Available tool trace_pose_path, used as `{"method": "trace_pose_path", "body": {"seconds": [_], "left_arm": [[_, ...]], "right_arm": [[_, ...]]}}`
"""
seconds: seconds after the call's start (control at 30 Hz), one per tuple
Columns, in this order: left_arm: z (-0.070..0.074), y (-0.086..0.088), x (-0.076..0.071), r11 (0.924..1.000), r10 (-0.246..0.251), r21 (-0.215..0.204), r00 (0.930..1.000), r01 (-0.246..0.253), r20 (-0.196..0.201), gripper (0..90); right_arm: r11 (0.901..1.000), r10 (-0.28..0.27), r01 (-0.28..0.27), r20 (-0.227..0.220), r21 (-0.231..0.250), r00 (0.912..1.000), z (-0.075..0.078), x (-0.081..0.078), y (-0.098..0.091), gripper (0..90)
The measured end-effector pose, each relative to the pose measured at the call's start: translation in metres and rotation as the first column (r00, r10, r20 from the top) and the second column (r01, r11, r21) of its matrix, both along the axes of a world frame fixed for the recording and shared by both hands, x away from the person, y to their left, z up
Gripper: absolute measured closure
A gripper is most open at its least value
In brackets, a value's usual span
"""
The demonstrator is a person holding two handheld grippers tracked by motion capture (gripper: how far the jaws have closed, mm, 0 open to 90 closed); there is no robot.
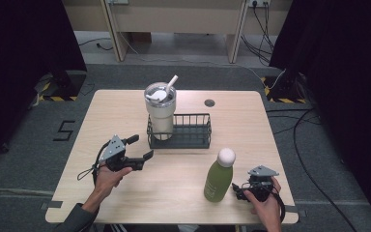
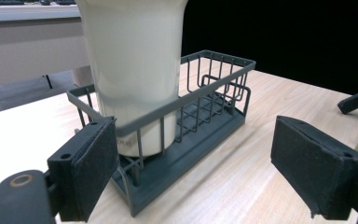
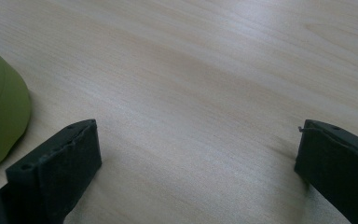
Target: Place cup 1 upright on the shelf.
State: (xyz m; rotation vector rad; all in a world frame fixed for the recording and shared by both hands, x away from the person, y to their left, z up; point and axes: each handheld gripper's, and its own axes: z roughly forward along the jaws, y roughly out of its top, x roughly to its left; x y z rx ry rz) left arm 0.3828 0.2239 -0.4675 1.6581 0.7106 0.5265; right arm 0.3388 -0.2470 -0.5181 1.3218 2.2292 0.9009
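In the high view the left gripper sits left of centre with its jaws spread wide and holding nothing, aimed at the dark wire basket in the middle of the frame, where a cream tumbler with a lid and straw stands upright in the basket's left end. In the left gripper view the tumbler fills the upper left, inside the basket, between and beyond the jaws. The right gripper rests at lower right of the high view, jaws wide and empty over bare table, just beside the upright green bottle with its white cap.
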Motion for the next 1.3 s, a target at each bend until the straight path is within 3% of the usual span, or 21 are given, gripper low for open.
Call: {"method": "trace_pose_path", "body": {"seconds": [0.4,0.8,0.9,1.1,1.17,1.3], "left_arm": [[-0.012,0.01,-0.014,0.9998,-0.004,0.018,0.9996,0.005,-0.029,14.6],[-0.031,0.02,-0.027,0.9973,0.001,0.074,0.9959,0.006,-0.09,14.6],[-0.036,0.023,-0.027,0.9946,-0.007,0.102,0.991,0.021,-0.134,14.6],[-0.041,0.026,-0.029,0.9899,-0.008,0.138,0.9831,0.033,-0.183,14.7],[-0.045,0.027,-0.03,0.9817,0.008,0.188,0.9772,0.033,-0.212,14.7],[-0.049,0.028,-0.031,0.973,0.01,0.226,0.9702,0.046,-0.242,14.7]], "right_arm": [[1.0,0.0,0.0,0.0,0.0,1.0,0.0,0.0,0.0,0.3],[1.0,0.0,0.0,0.0,0.0,1.0,0.0,0.0,0.0,0.3],[1.0,0.0,0.0,0.0,0.0,1.0,0.0,0.0,0.0,0.3],[1.0,0.001,-0.001,0.001,0.0,1.0,0.0,0.0,0.0,0.3],[1.0,0.003,-0.003,0.0,0.0,1.0,0.0,0.0,0.0,0.4],[1.0,0.004,-0.004,-0.001,0.0,1.0,0.0,0.0,0.0,0.4]]}}
